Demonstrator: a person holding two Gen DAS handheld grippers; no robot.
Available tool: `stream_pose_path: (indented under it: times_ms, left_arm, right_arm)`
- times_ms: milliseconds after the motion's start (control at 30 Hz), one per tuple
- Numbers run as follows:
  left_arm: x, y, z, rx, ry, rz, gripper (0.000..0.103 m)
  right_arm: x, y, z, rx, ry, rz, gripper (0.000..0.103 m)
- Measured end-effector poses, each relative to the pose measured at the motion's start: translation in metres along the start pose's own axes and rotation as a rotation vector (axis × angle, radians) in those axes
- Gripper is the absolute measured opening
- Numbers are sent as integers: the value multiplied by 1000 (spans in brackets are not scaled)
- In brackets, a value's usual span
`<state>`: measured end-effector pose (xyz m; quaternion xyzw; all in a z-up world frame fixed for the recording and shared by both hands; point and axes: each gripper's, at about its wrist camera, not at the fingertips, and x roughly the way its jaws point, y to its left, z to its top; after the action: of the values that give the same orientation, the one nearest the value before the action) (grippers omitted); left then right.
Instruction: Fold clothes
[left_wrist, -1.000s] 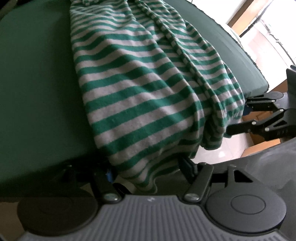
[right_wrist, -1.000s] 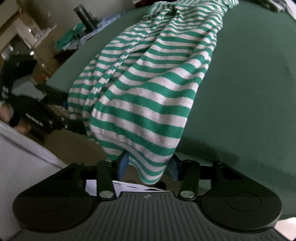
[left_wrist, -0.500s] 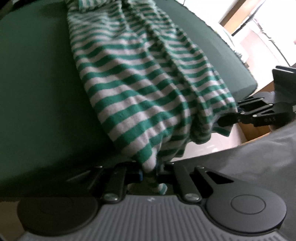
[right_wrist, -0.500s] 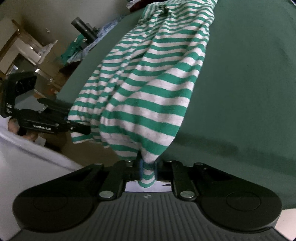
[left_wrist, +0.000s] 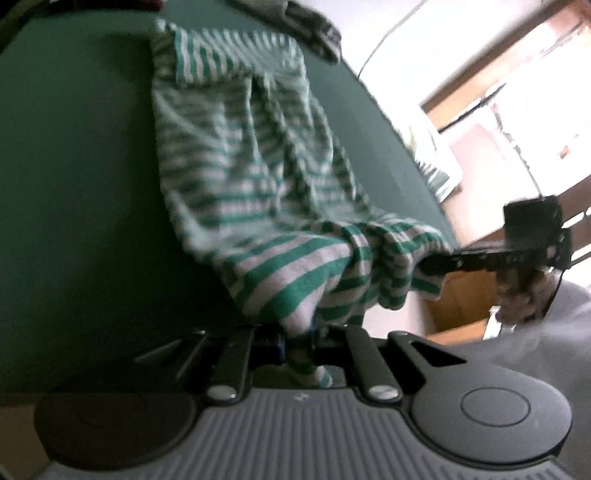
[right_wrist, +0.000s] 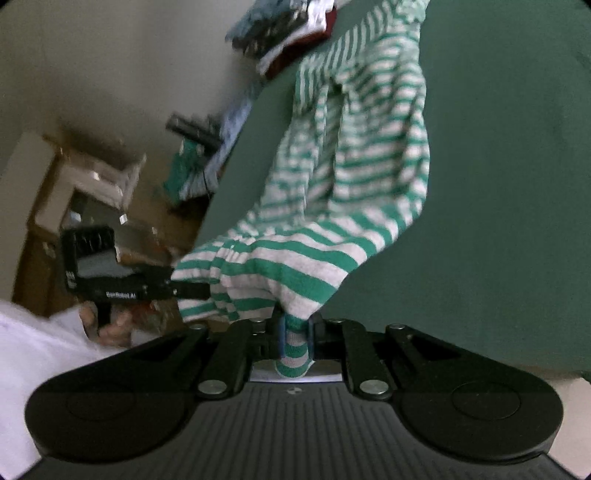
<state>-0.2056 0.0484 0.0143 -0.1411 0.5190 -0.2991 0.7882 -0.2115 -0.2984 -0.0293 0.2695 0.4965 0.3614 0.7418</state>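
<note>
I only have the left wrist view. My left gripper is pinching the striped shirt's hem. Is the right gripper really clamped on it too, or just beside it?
Observer: The right gripper is shut on the shirt; a striped tuft pokes out behind its blue pads.
Operator: Anything off the table's left edge?
Observer: Yes, cardboard boxes on the floor there, out of your view.
Operator: And the far end of the table?
Observer: The clothes pile there includes a dark red garment, touching the shirt's far end.

Left claw (left_wrist: 297, 341) pinches the striped garment (left_wrist: 255, 206) (green-and-white) over green table (left_wrist: 74, 184).
</note>
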Motion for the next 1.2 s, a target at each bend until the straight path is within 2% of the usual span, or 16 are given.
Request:
stream_pose_path:
  times_ms: [233, 333, 467, 567, 933, 1200]
  left_arm:
    - [11, 12, 44, 57, -50, 37, 8]
    - [21, 19, 61, 71, -58, 57, 8]
    - [34, 28, 80, 51, -58, 83, 8]
    - [40, 31, 89, 24, -56, 92, 8]
    - [50, 36, 102, -65, -66, 145, 9]
    - [49, 30, 116, -70, -122, 176, 9]
  right_arm:
    - [0, -10, 29, 69, -135, 15, 12]
    - [6, -14, 44, 56, -152, -9, 12]
    - [15, -17, 61, 28, -149, -57, 12]
    - [19, -23, 77, 16, -138, -55, 12]
    - [32, -45, 114, 30, -52, -3, 12]
    - [28, -50, 133, 40, -63, 43, 12]
